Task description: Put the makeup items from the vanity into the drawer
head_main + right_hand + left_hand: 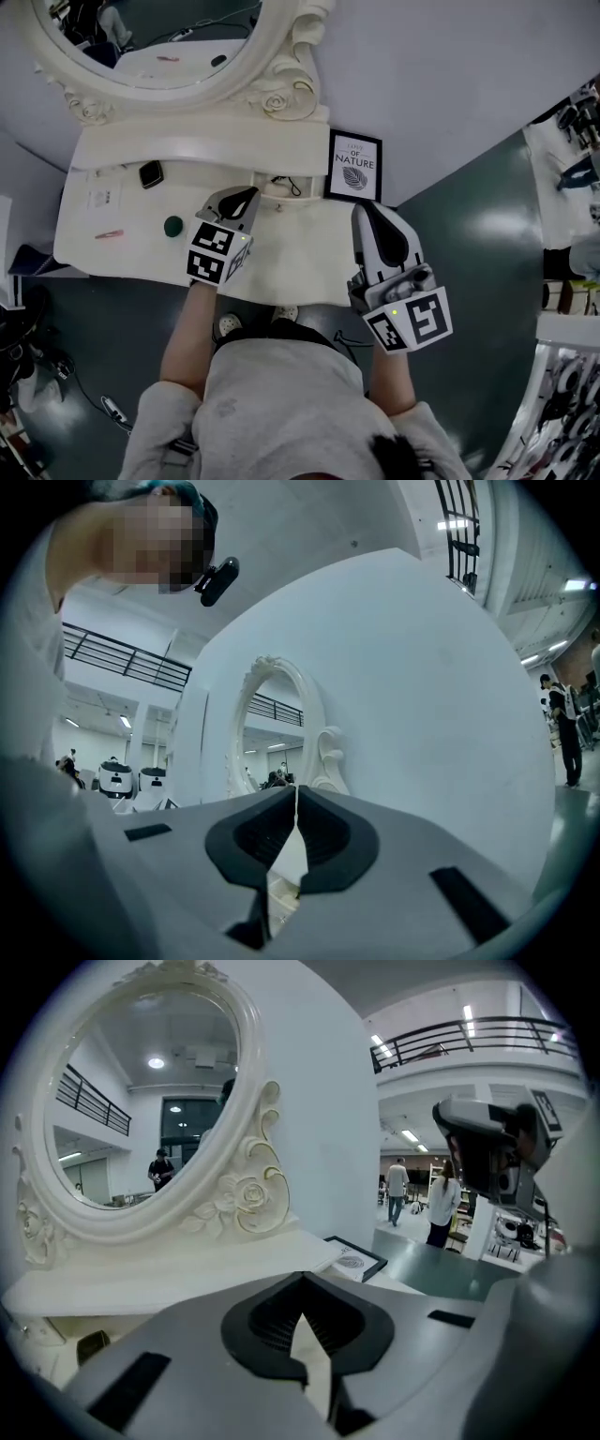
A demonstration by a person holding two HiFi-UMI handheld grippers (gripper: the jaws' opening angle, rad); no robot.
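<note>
Closest to my head camera is the person's grey shirt (281,394), with both arms reaching out over the cream vanity top (291,253). The left gripper (246,197) hangs just below the ornate white oval mirror (281,94), and its own view shows the jaws clenched tip to tip on nothing. The right gripper (364,211) sits lower right of the mirror, jaws likewise pressed together and empty. Only the head view shows the makeup: a round green item (173,226), a thin pink stick (109,234) and a dark square compact (151,174), all below the mirror's left half, apart from both grippers. The black-framed nature print (354,166) leans just right of the mirror. I see no drawer in any view.
</note>
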